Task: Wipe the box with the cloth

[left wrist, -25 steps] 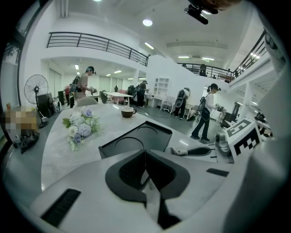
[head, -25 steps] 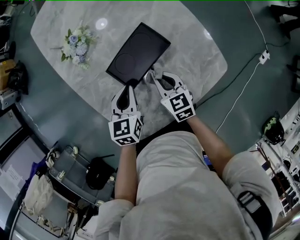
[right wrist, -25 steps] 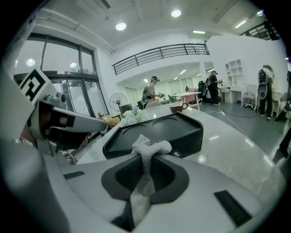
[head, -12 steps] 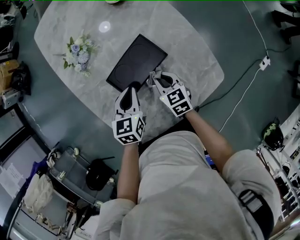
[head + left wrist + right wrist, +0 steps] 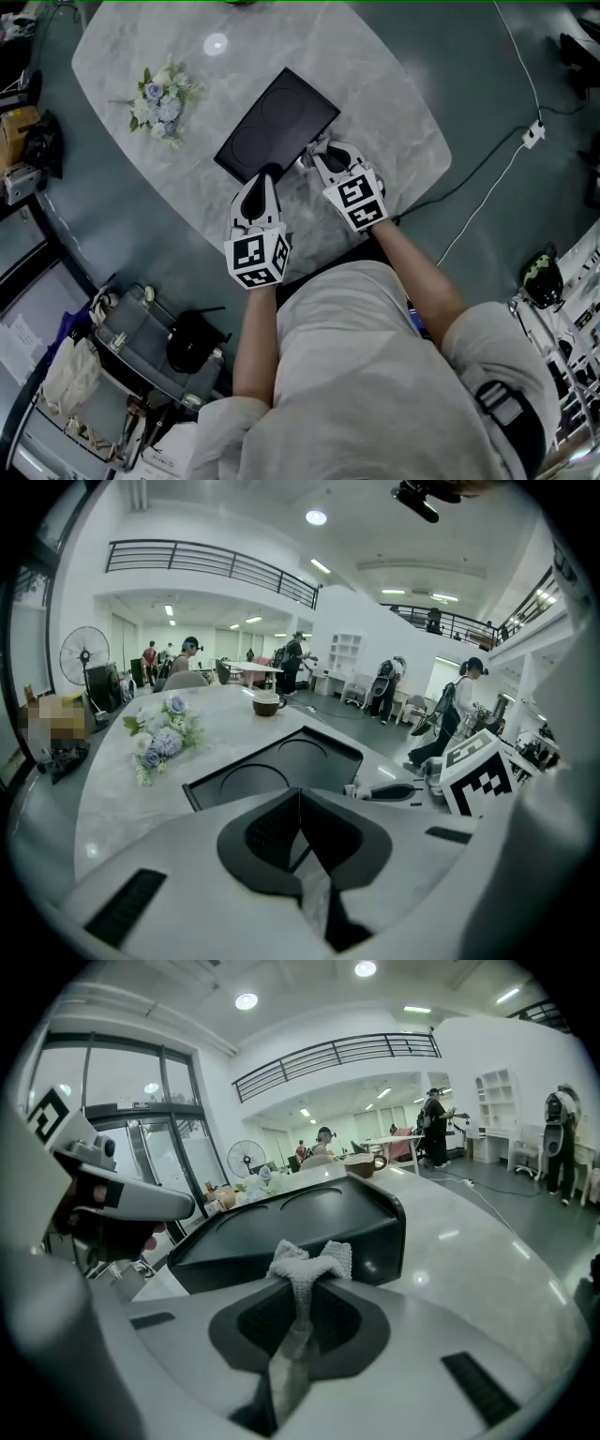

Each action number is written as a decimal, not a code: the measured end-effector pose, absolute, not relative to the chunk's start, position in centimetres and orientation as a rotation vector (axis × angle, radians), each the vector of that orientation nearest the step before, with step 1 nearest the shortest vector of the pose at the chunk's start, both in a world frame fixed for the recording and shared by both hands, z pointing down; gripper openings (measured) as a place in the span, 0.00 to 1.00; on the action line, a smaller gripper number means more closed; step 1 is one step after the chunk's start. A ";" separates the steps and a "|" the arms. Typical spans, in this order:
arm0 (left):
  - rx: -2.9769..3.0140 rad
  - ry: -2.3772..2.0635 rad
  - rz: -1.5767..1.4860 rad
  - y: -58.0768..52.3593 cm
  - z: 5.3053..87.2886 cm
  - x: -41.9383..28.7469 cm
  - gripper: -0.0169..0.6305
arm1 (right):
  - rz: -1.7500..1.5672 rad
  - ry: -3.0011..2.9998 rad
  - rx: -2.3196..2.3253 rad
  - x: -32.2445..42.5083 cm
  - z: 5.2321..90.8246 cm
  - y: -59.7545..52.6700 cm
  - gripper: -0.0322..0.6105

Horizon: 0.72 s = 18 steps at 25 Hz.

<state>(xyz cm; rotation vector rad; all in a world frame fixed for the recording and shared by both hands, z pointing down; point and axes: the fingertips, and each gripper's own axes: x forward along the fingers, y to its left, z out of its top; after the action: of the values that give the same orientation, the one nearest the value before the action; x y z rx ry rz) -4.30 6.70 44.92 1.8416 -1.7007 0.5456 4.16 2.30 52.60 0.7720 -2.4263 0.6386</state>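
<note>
Head view shows the black box [image 5: 277, 117] lying on the table [image 5: 375, 75]. My left gripper [image 5: 261, 180] is squeezed shut on nothing, at the box's near corner. My right gripper [image 5: 317, 150] pinches the white cloth [image 5: 309, 1260] just beside the box's edge. Both have slid a little closer to it than 1 second ago.

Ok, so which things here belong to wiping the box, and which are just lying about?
Part of the job:
- black box
- white cloth, pinched in the right gripper
- left gripper, shut and empty, by the box's near corner

Just lying about:
- flower bouquet
- cup at the table's far end
- cable on the floor
</note>
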 end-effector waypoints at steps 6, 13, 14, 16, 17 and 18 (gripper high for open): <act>1.865 -1.682 0.556 5.6 45.1 -2.9 0.06 | 0.660 -2.430 0.811 5.1 52.4 1.2 0.12; 1.868 -1.672 0.561 4.8 45.3 -1.3 0.06 | 0.659 -2.427 0.872 7.3 52.3 -0.8 0.12; 1.867 -1.672 0.560 4.7 45.4 -1.1 0.06 | 0.656 -2.423 0.881 7.7 52.4 -1.2 0.12; 1.857 -1.673 0.560 4.5 45.6 -0.7 0.06 | 0.647 -2.413 0.895 8.5 52.8 -1.9 0.12; 1.852 -1.675 0.558 4.5 45.7 -0.5 0.06 | 0.643 -2.409 0.901 8.9 52.9 -2.2 0.12; 1.847 -1.678 0.556 4.4 45.7 -0.3 0.06 | 0.641 -2.408 0.907 9.3 52.8 -2.6 0.12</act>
<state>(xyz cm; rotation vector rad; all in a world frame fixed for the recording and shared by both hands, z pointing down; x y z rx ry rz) -0.35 4.39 45.73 1.8474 -1.6781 0.5556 9.30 -2.65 52.84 0.9071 -2.4084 0.6407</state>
